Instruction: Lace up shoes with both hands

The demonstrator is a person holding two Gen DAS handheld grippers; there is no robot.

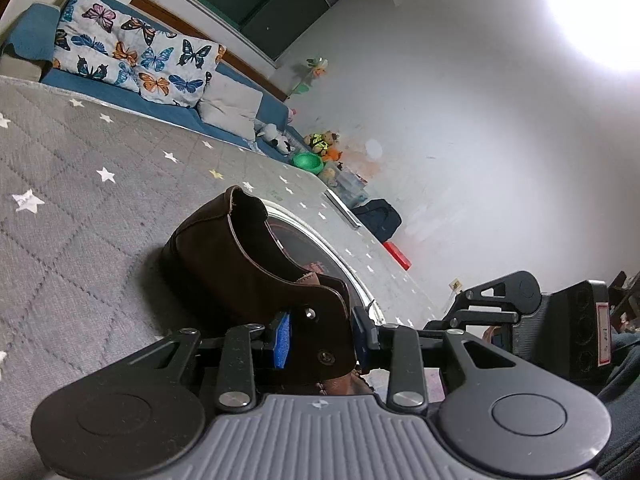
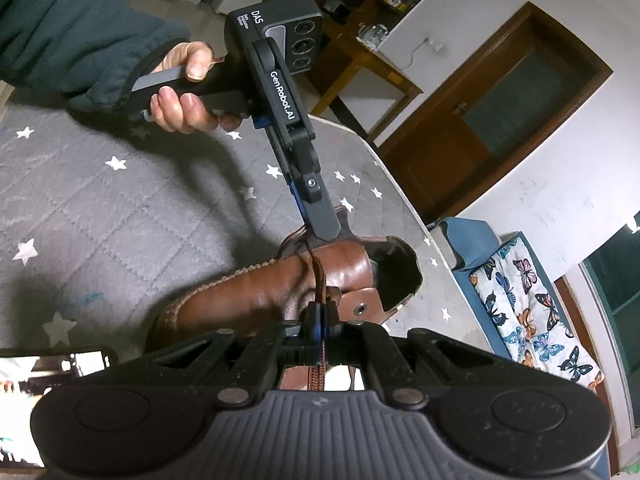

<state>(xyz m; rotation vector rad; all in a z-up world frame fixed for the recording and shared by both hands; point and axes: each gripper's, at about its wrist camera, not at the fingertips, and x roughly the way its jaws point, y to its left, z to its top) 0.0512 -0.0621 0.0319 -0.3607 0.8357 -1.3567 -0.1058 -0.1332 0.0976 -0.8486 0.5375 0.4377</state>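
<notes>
Brown leather shoe (image 2: pixel 256 292) lies on a grey star-print quilt (image 2: pixel 100 216); toe toward the lower left of the right wrist view, open collar toward the upper right. Long axis runs across both grippers.

Right gripper (image 2: pixel 320 322): jaws drawn together on a braided brown lace (image 2: pixel 319 280). The lace climbs from the pinch, over the vamp, toward the far side of the shoe. Taut, by the look.

Left gripper (image 2: pixel 326 228): comes in from the opposite side, tip down at the far eyelet flap. In its own view, left gripper (image 1: pixel 320 336) straddles that dark flap (image 1: pixel 316 320), jaws apart either side of it; whether the pads actually press the leather I cannot tell, view too close.

So the shoe sits between the two grippers, lace end nearer the right one. A metal eyelet (image 2: pixel 361 309) shows just right of the pinch.

Around: a lit phone (image 2: pixel 48 384) at the near left, a butterfly-print cushion (image 1: pixel 132 48) beyond. Nothing stands between lace and eyelets.
</notes>
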